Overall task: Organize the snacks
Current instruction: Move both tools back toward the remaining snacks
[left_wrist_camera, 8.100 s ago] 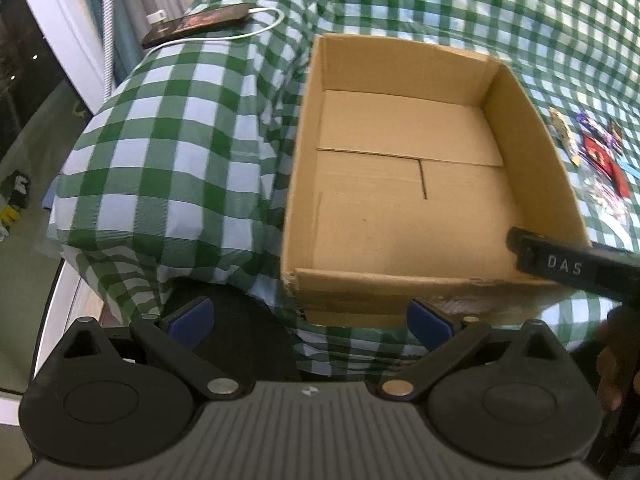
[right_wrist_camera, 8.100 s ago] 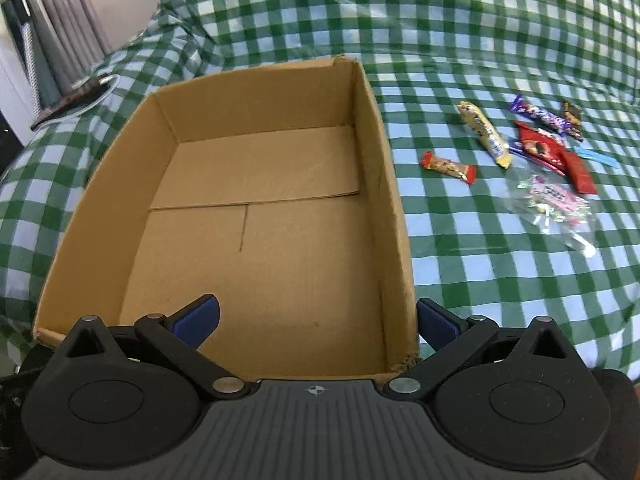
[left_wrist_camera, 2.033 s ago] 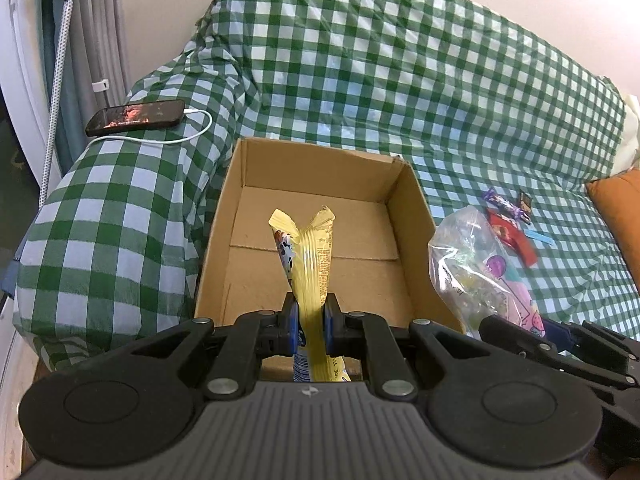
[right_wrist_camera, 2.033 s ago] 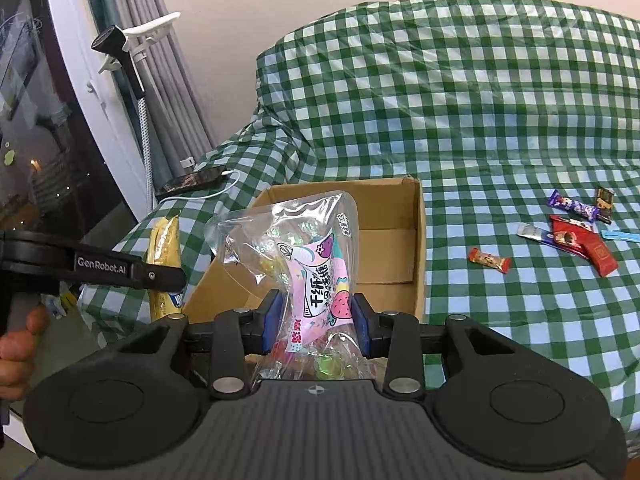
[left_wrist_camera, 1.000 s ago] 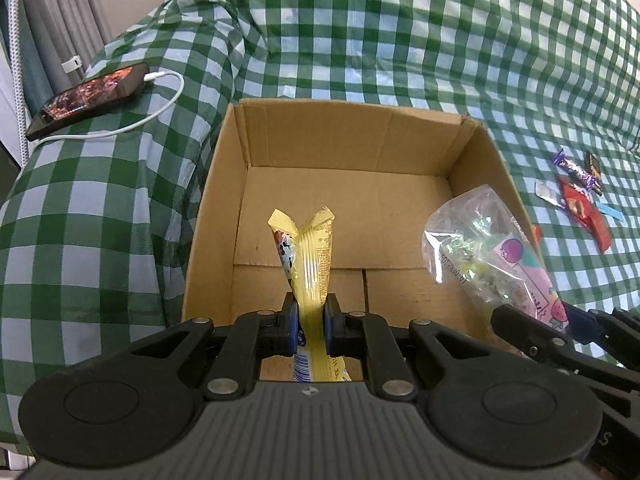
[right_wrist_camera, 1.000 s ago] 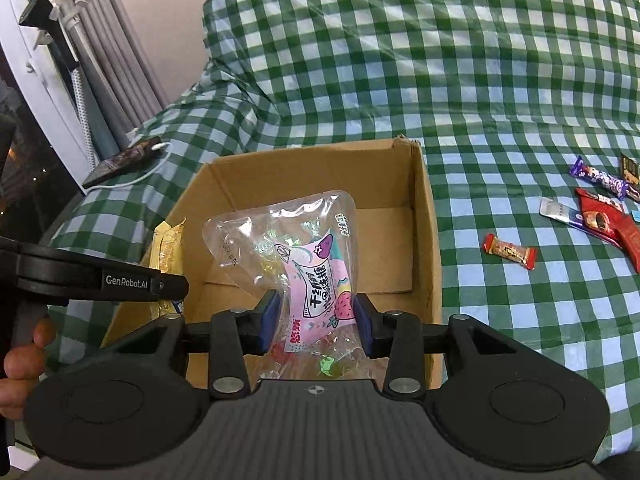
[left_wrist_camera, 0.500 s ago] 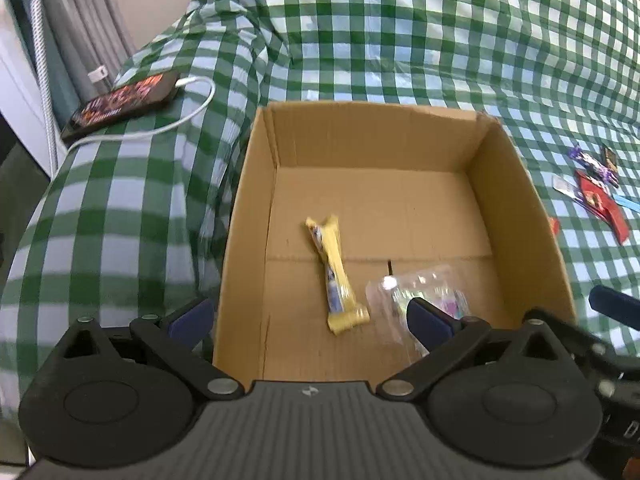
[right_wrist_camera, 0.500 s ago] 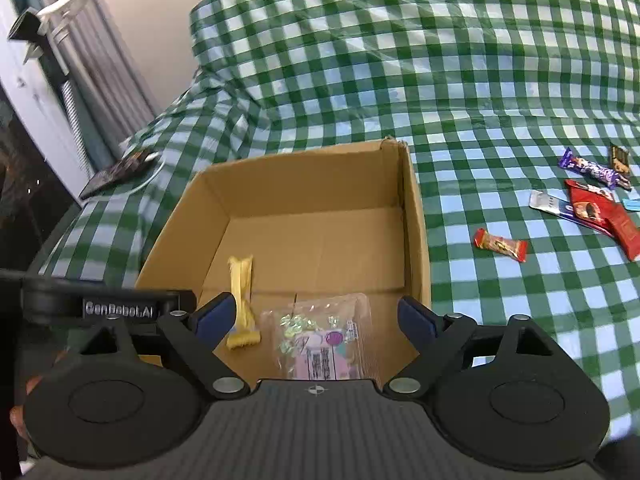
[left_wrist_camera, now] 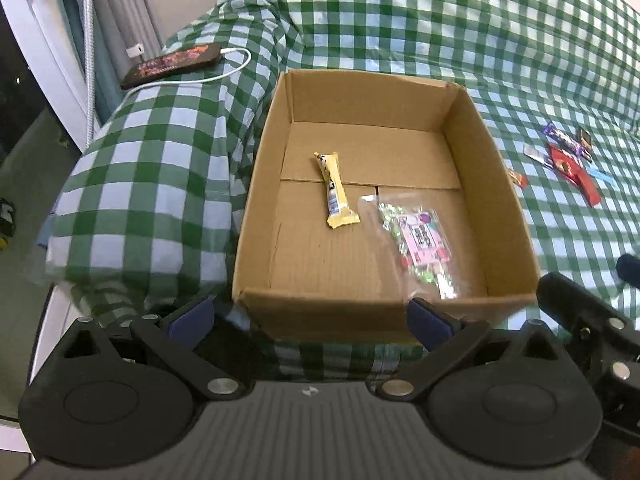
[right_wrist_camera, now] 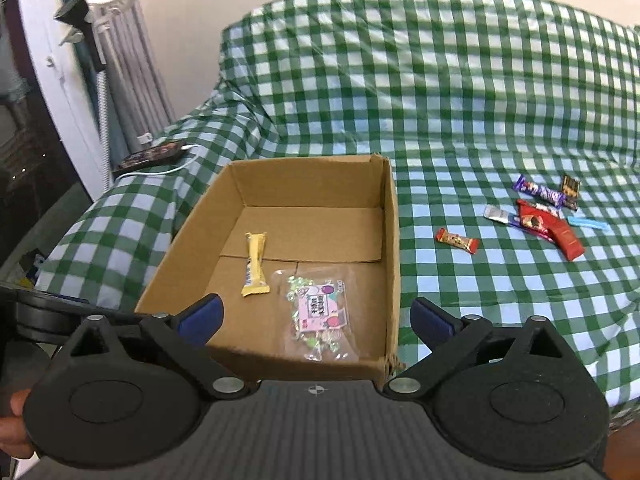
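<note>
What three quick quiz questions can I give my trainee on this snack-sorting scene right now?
1. True or false: the yellow snack bar lies inside the cardboard box.
2. Which item lies beside that bar in the box? A) a phone B) the clear candy bag C) a red wrapper
3. Fill in: the left tool and the right tool both stand ____, with nothing between their fingers.

Key
1. True.
2. B. The phone rests on the checked cloth outside the box, and the red wrapper lies with the loose snacks to the box's right.
3. Open.
</note>
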A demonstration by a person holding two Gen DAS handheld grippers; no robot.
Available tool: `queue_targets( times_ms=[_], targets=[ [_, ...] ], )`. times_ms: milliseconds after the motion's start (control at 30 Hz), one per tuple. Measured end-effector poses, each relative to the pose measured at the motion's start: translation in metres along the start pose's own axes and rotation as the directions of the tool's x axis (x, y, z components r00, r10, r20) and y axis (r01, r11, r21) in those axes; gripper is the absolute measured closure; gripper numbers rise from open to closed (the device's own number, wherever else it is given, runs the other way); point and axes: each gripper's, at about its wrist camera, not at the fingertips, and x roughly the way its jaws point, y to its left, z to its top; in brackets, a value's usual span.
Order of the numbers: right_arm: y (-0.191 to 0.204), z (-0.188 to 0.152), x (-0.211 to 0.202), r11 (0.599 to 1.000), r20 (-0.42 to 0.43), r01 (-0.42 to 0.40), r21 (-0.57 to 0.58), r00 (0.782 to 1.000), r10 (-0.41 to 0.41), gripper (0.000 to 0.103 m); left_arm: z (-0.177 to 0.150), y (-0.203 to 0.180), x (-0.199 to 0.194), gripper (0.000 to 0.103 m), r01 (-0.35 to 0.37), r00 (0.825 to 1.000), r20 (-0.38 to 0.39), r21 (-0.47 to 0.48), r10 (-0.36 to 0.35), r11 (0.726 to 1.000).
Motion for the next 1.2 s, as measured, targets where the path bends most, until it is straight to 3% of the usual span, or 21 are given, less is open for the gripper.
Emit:
queue_targets(
  times_ms=[233, 567, 1200],
  targets=[
    [0.002, -0.012, -0.041, 1.0, 0.074, 0.001, -0.025, 0.997, 0.0, 0.002, -0.024, -0.003, -0.034, 0.0, -0.005, 0.997, 0.078, 0.002, 0.005, 1.0],
    [0.007, -0.023, -0.069, 0.999, 0.109, -0.005, -0.041, 0.994, 0.01, 0.001, -0.039, -0.006, -0.066, 0.0, -0.006, 0.989, 0.148, 0.012, 0.004, 1.0],
    [0.012, -0.024, -0.068, 0.999, 0.098, -0.018, -0.045, 0.995, 0.022, 0.0, -0.041, -0.002, -0.063, 0.0, -0.011, 0.991, 0.133, 0.01, 0.01, 1.0]
  ],
)
